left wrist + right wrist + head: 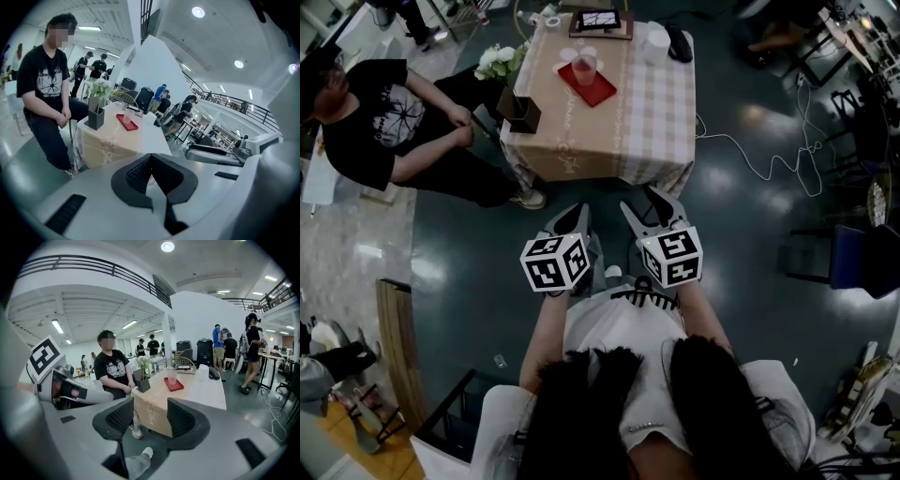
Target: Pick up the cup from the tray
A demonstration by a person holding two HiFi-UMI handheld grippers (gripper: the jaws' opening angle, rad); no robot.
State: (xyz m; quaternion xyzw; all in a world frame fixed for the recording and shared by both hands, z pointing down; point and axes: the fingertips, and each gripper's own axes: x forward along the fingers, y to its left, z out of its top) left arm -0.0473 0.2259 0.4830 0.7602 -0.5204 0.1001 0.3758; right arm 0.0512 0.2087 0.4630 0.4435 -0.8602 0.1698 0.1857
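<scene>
1. My left tool [151,157] is closed on nothing, well short of the desk [656,122]
2. My right tool [151,416] stands partly open, empty, also short of the desk
3. The cup [584,66] stands on the red tray [600,92], on the desk's far half

Cloth-covered table [652,122]: red tray [598,92], dark flower box [519,111] (left edge), framed board [601,22] far end.
</scene>
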